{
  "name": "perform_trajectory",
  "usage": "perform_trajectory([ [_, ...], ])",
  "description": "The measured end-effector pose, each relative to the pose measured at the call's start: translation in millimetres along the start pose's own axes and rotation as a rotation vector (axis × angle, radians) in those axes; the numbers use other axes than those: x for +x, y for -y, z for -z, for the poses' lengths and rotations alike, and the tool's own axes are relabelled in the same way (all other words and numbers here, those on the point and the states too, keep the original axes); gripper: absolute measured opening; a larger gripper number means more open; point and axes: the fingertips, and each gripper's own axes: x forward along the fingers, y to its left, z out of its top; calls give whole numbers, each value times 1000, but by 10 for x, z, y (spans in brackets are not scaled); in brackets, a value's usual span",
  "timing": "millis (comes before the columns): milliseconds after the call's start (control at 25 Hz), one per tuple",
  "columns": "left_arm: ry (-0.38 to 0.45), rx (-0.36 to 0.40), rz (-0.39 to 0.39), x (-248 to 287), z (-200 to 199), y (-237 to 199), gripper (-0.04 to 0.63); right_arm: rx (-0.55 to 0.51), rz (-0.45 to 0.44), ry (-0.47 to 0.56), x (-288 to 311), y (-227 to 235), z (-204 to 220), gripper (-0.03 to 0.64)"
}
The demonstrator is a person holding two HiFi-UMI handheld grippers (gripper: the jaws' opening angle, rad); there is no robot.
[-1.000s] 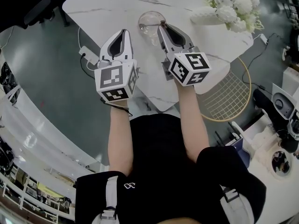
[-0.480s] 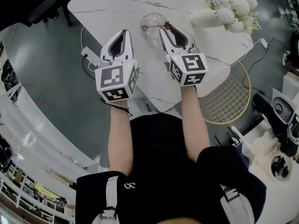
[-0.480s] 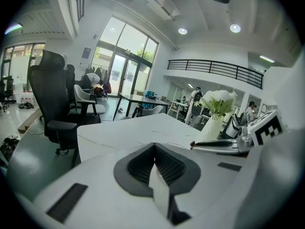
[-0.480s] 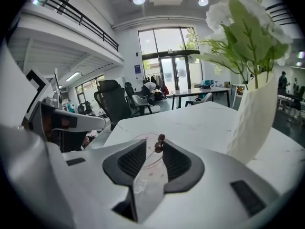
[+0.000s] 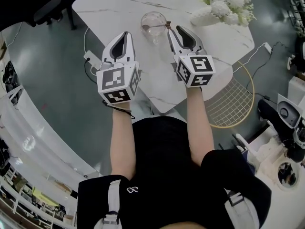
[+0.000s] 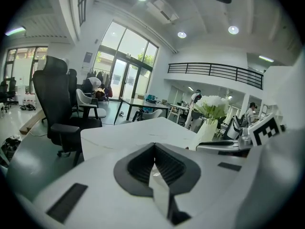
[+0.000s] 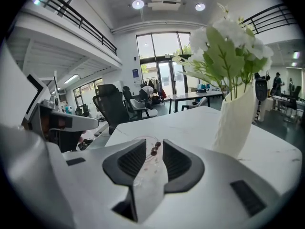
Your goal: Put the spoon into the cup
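White marble surface (image 5: 119, 4), seen from above, with a vase of white flowers (image 5: 224, 4) at its far right corner. The left gripper (image 5: 126, 33) hangs over the near left edge, well apart from the work, its jaws together on nothing. The right gripper (image 5: 173, 28) points at the cup (image 5: 153, 21), a clear glass standing about midway between the left and right edges, toward the far side. The spoon (image 5: 159, 26) rests with its bowl inside the cup and its handle leaning over the rim toward the right gripper. In the right gripper view, the beaded end of the handle (image 7: 155, 149) stands in the gap between the jaws, which are apart and appear not to press it. The placing therefore looks complete but for the withdrawal. To finish well, the jaws should be kept apart, or opened a little wider, and the gripper drawn straight back along the line of the handle. A sideways or upward pull risks a pad catching the beads. That would lever the spoon out or tip the light glass. The left gripper need do nothing.
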Motion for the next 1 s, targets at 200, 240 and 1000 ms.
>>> perform_trajectory([
  [200, 36, -1, 15, -137, -67, 186, 17, -3, 7, 49, -260, 30, -110, 101],
  [240, 45, -8, 20, -169, -82, 232, 17, -4, 10, 58, -322, 42, -127, 99],
  [1000, 177, 74, 70, -998, -113, 1349, 17, -1, 19, 259, -1789, 204, -378, 83],
])
